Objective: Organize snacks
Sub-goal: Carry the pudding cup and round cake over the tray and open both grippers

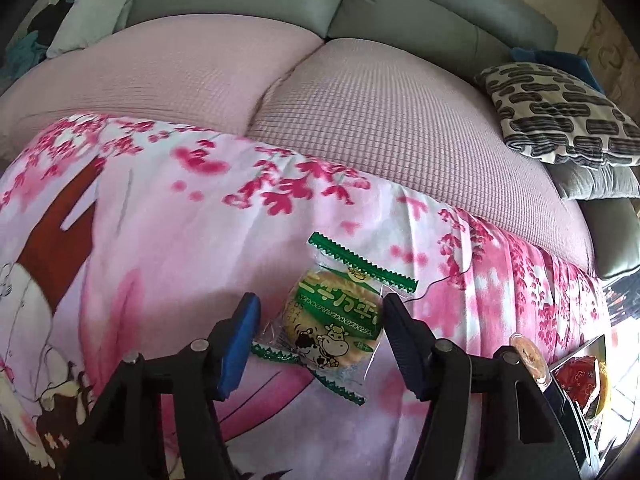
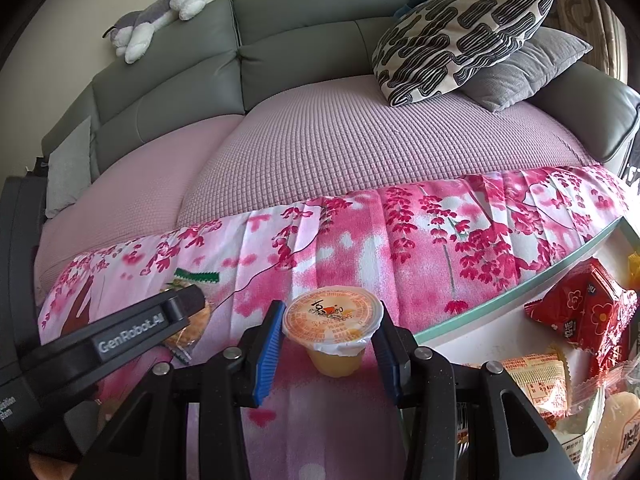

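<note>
A round cracker in a clear packet with green seams and cartoon cows lies flat on the pink floral blanket. My left gripper straddles it. The right finger touches the packet's edge, while the blue left pad stands a little off the cracker, so the jaws are open around it. In the right wrist view my right gripper is shut on an orange jelly cup, pads against the lid's rim, with the cup upright over the blanket. The left gripper's black body hides most of the cracker packet there.
A glass-edged table at the right carries red snack packets and an orange-printed packet. Behind the blanket is a pink-covered grey sofa with a patterned pillow, a grey cushion and a plush toy.
</note>
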Action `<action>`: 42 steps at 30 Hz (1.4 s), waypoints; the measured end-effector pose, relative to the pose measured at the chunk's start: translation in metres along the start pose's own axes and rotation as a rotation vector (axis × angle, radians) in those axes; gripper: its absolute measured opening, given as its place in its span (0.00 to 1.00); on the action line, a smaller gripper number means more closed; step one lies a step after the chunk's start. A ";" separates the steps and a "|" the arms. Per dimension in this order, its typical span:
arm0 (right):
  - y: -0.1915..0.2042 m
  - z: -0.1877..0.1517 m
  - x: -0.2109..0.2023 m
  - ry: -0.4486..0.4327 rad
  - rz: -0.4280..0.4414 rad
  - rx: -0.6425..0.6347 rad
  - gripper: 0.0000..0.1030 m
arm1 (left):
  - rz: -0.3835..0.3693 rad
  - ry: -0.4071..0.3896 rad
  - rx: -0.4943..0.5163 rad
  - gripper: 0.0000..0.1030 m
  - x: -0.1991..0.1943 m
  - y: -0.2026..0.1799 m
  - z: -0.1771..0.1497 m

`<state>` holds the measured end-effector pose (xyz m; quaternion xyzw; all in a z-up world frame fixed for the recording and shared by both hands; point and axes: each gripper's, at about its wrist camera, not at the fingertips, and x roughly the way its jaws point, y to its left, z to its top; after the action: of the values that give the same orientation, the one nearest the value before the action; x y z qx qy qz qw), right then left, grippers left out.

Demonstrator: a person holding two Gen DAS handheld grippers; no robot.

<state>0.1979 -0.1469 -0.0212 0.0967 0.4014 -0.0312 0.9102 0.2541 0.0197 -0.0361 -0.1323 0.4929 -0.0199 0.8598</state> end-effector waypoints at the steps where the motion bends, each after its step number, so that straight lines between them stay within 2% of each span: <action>1: 0.000 0.000 0.000 0.001 0.001 0.000 0.44 | 0.002 -0.004 -0.007 0.62 -0.003 0.003 0.000; 8: 0.007 -0.001 -0.003 0.002 0.053 -0.007 0.44 | -0.003 -0.044 -0.044 0.59 -0.024 0.020 -0.003; 17: 0.022 0.000 -0.016 -0.025 0.061 -0.050 0.44 | -0.020 -0.086 -0.082 0.58 -0.049 0.029 -0.009; 24: 0.024 0.004 -0.036 -0.071 0.069 -0.054 0.44 | -0.019 -0.023 -0.099 0.58 -0.068 0.033 -0.025; 32: 0.018 0.000 -0.089 -0.097 0.077 -0.058 0.44 | -0.019 -0.025 -0.114 0.58 -0.114 0.026 -0.047; 42: -0.011 -0.014 -0.167 -0.115 0.047 -0.062 0.44 | -0.044 -0.044 -0.068 0.58 -0.163 -0.014 -0.090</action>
<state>0.0738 -0.1581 0.0912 0.0759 0.3469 -0.0029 0.9348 0.0952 0.0138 0.0613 -0.1725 0.4711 -0.0192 0.8648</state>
